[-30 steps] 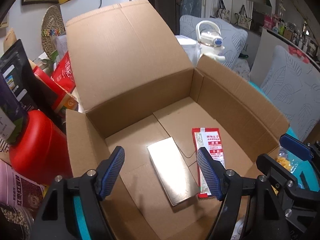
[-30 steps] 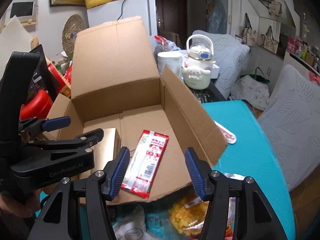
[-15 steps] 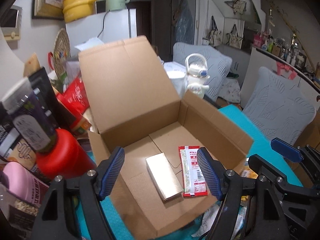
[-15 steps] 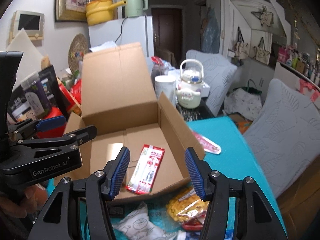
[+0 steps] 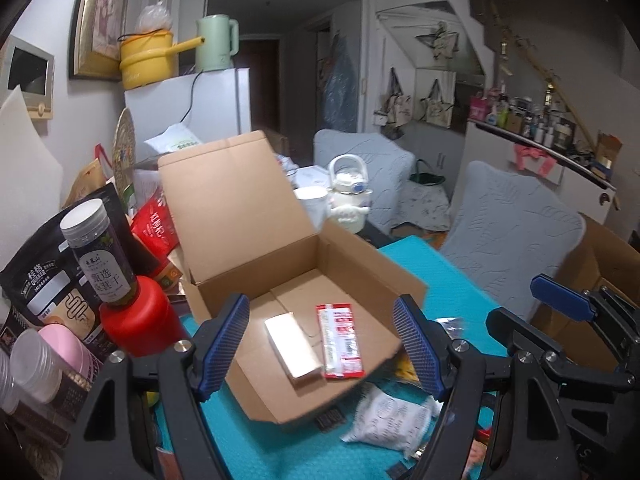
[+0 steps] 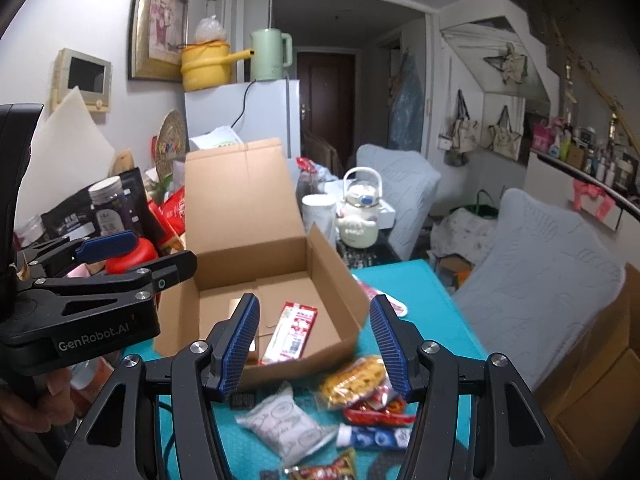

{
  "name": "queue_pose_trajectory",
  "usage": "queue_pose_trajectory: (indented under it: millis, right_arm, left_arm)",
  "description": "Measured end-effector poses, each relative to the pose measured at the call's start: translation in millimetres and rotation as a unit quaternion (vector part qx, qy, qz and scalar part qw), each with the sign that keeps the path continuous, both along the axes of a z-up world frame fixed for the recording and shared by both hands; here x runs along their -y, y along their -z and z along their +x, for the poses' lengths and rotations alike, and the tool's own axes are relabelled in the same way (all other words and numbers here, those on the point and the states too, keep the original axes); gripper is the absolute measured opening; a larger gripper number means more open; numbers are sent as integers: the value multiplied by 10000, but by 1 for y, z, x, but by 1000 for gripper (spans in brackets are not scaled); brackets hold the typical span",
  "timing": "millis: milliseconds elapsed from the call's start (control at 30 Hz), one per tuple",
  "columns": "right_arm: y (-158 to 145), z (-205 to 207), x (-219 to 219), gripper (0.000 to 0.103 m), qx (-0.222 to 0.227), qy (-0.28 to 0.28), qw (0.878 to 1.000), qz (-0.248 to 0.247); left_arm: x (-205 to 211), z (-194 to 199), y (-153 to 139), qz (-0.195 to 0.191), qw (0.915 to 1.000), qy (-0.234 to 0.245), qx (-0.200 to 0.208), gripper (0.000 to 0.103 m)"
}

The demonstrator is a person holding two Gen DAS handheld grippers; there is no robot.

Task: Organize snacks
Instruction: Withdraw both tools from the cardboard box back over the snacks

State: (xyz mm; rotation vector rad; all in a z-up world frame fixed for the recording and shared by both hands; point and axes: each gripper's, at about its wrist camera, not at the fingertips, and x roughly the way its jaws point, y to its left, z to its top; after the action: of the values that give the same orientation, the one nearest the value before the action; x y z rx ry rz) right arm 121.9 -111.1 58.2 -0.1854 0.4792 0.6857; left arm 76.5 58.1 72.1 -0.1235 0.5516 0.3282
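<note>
An open cardboard box [image 5: 352, 256] [image 6: 328, 280] stands on the teal table. Inside lie a gold box [image 5: 294, 348] and a red-and-white packet [image 5: 340, 340] [image 6: 290, 332]. My left gripper [image 5: 322, 344] is open and empty, held above the box's near side. My right gripper [image 6: 314, 344] is open and empty, above the box's front edge. In front of the box lie loose snacks: a white pouch [image 6: 286, 420] [image 5: 390, 416], a yellow snack bag [image 6: 354, 378], a red packet [image 6: 378, 410] and a blue-and-white packet [image 6: 374, 438].
Left of the box stand a red jar [image 5: 138, 316], a dark-labelled bottle [image 5: 100, 256], an oats bag [image 5: 40, 288] and pink cups [image 5: 68, 344]. A white kettle [image 6: 360, 216] and cup [image 6: 318, 216] are behind the box. A grey cushion [image 6: 536, 280] is at the right.
Both grippers have pulled up and back from the box, so the box looks smaller and the loose snacks in front have come into view. Both stayed open.
</note>
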Motion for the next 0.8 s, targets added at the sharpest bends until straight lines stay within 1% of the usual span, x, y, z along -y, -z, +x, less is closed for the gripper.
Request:
queue_pose_trajectory:
  millis: [267, 400, 533, 667, 800]
  right_arm:
    - [-2, -33, 42, 62, 44, 227, 9997, 119]
    - [4, -50, 64, 62, 11, 333, 9993, 160]
    - [15, -62, 81, 62, -92, 479, 9986, 186]
    - [32, -72, 100, 62, -256, 679, 9972, 181]
    - [46, -79, 116, 62, -345, 850, 9957, 117]
  left_arm:
    - [42, -33, -4, 43, 9990, 423, 147, 75]
    - [62, -47, 2, 99, 9980, 610, 94, 75]
    - [78, -58, 10, 111, 9967, 803, 39, 75]
    - [91, -66, 21, -32, 9952, 973, -2, 75]
    - [103, -70, 36, -50, 9939, 1096, -121, 75]
